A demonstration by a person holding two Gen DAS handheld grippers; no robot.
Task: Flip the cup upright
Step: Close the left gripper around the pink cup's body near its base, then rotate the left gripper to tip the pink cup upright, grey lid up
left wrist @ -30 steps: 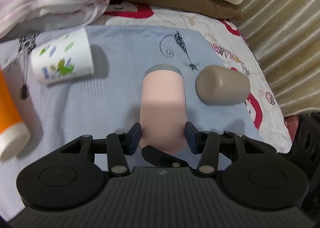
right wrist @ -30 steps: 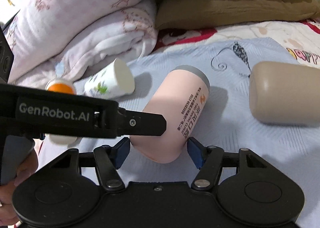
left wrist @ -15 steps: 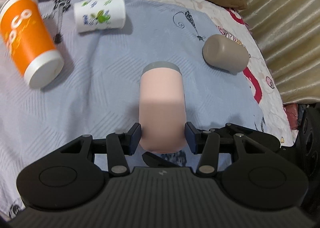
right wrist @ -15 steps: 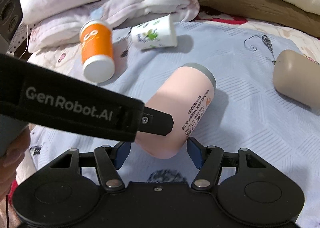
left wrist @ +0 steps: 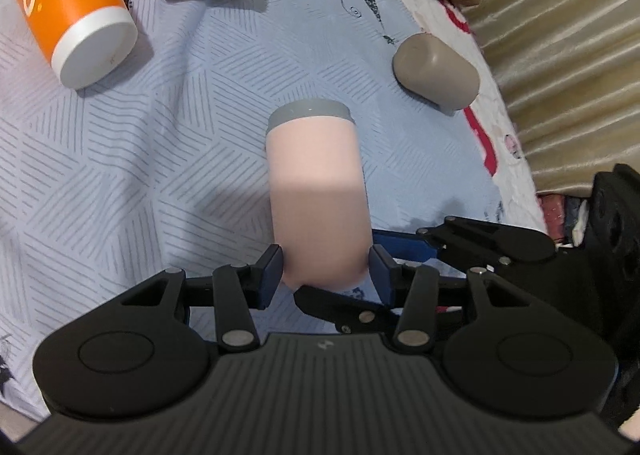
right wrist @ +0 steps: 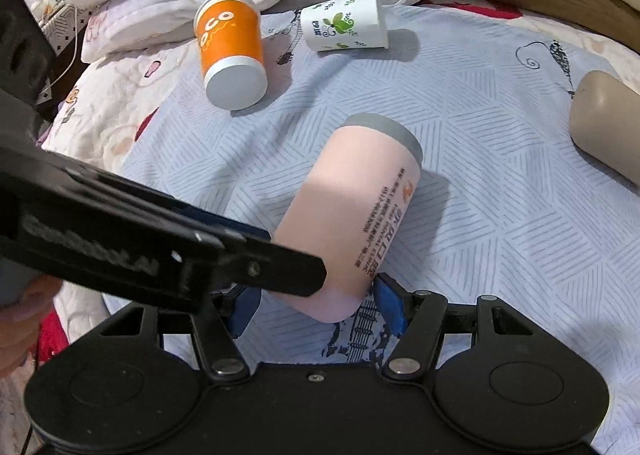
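L gripper (left wrist: 325, 271) fingers clamped on pink cup (left wrist: 318, 195); R gripper (right wrist: 316, 305) fingers flank it, contact unclear.

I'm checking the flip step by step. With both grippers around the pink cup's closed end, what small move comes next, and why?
Probably tilt the pink cup until its grey rim faces up. The left gripper grips its closed end, the rim points away toward the bedspread, and the right gripper brackets the same end.

I've lifted the pink cup (left wrist: 318, 191) higher off the blue bedspread (left wrist: 168, 159) with both grippers; the orange cup (left wrist: 68, 3) now shows fully.
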